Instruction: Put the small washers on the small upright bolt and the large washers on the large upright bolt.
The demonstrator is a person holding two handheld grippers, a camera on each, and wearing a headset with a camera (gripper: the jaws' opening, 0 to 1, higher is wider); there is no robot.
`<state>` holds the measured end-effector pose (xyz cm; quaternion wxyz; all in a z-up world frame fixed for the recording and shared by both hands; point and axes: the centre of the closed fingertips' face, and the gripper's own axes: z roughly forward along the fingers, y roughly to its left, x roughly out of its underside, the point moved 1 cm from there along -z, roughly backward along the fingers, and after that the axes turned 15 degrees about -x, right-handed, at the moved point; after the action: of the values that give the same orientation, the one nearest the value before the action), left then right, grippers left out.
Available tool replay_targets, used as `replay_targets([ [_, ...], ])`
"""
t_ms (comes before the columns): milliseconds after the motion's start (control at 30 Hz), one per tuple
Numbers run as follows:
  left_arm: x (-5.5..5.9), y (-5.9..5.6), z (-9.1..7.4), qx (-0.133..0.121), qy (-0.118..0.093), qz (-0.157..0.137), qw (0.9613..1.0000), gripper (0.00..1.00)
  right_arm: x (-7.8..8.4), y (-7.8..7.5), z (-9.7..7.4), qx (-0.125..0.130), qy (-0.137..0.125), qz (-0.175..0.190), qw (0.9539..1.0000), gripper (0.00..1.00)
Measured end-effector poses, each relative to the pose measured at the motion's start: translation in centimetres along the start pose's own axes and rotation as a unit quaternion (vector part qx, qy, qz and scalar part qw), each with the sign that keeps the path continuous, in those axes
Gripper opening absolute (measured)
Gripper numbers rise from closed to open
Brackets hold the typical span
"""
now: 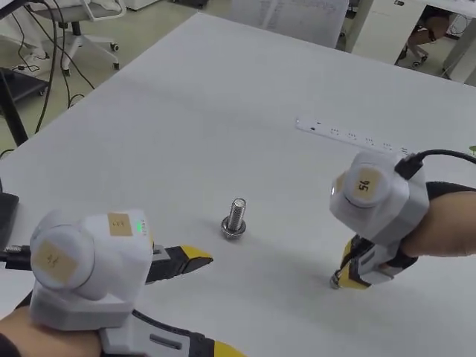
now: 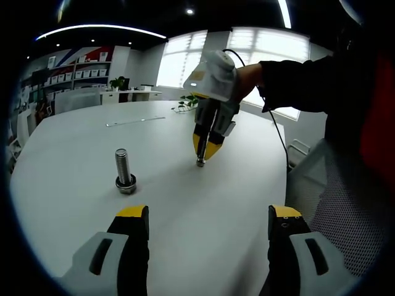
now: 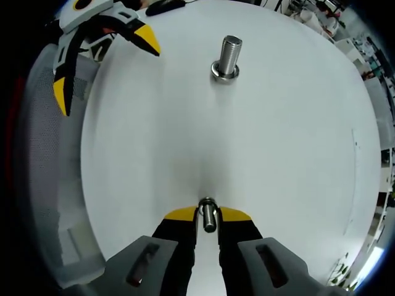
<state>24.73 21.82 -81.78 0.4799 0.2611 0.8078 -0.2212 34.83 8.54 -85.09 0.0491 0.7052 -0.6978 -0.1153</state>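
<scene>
At near left, your left gripper (image 2: pixel 208 213) hovers with jaws wide open, holding nothing. The large bolt (image 1: pixel 236 218) stands upright in the middle of the surface (image 1: pixel 223 134). At right, your right gripper (image 1: pixel 348 274) has its jaws closed on the small bolt (image 3: pixel 209 217), whose end is down at the surface.

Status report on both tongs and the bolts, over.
Left tongs open, empty. Right tongs shut on small bolt, its end at the table. Large bolt upright, apart from both. Power strip far back, not in the way.
</scene>
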Motion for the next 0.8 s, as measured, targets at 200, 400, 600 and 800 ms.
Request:
replay_targets([
  [200,0.04,0.0,0.01,0.0,0.0,-0.001,1.0,0.79,0.04,-0.05,0.26,-0.001,0.001,0.0,1.0,0.14],
  [400,0.06,-0.06,-0.04,0.0,0.001,-0.001,1.0,0.79,0.13,0.0,0.55,-0.003,0.001,0.0,1.0,0.14],
  [600,0.06,-0.11,-0.04,-0.001,0.001,-0.001,1.0,0.79,0.15,-0.06,0.56,-0.002,-0.002,0.0,1.0,0.14],
  [800,0.07,-0.13,-0.05,-0.003,0.001,-0.001,1.0,0.79,0.12,-0.03,0.74,-0.003,-0.005,0.001,1.0,0.17],
])
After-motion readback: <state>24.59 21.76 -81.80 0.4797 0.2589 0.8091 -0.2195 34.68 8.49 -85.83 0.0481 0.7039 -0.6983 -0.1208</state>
